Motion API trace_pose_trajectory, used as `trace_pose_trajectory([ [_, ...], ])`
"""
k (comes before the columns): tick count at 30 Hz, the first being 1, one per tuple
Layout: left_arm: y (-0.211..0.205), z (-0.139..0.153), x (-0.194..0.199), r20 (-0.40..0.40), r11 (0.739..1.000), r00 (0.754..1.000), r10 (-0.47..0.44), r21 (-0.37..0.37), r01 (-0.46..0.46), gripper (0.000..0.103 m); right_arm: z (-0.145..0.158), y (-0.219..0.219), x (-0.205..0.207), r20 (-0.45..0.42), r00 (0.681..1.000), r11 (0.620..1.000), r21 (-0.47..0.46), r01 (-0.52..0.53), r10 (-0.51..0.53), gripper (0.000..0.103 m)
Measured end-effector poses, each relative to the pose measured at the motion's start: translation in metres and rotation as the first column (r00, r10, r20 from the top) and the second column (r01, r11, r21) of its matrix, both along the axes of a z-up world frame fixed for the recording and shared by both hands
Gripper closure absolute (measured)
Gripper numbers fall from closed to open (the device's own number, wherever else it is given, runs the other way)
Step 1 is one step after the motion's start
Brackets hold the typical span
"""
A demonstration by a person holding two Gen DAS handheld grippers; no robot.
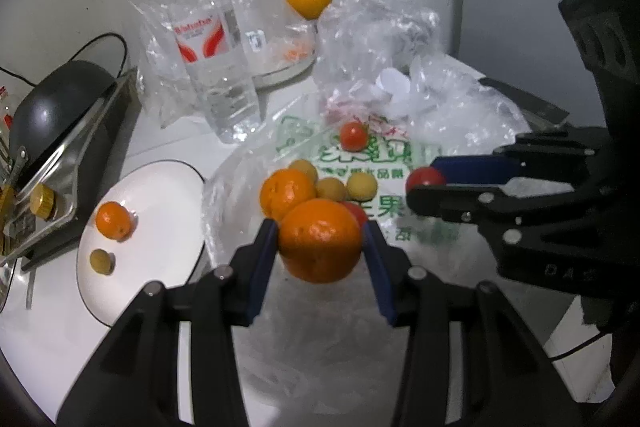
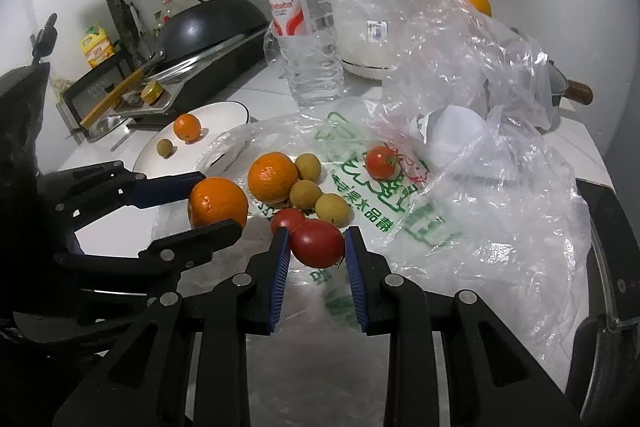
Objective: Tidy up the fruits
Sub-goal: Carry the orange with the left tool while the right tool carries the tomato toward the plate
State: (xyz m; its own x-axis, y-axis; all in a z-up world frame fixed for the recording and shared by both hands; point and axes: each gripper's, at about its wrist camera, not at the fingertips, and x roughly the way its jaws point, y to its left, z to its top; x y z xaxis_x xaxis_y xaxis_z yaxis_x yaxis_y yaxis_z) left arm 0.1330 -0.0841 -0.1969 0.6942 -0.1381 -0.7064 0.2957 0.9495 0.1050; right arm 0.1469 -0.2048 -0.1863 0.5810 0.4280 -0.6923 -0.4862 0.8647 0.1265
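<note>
Both grippers hold fruit above the printed bag [image 2: 360, 211]: our left gripper [image 1: 320, 243] clamps an orange [image 1: 320, 241], our right gripper [image 2: 317, 245] a tomato [image 2: 317, 243]. We think round skins can slip from the pads [image 2: 282, 255], and the grippers stand close, so they may collide going to the plate [image 1: 160, 227].

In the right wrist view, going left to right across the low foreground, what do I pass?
Left gripper → orange it grips → right gripper closed on a tomato → printed plastic bag → crumpled clear plastic.
</note>
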Motion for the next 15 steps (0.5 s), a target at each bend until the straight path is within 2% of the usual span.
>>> trace_pose_trajectory([
  [15, 0.019, 0.029, -0.024, 0.083, 1.000, 0.996, 0.013, -0.026, -0.011, 0.058, 0.017, 0.019, -0.015, 0.041, 0.999, 1.000, -0.010, -0.014, 0.015, 0.073],
])
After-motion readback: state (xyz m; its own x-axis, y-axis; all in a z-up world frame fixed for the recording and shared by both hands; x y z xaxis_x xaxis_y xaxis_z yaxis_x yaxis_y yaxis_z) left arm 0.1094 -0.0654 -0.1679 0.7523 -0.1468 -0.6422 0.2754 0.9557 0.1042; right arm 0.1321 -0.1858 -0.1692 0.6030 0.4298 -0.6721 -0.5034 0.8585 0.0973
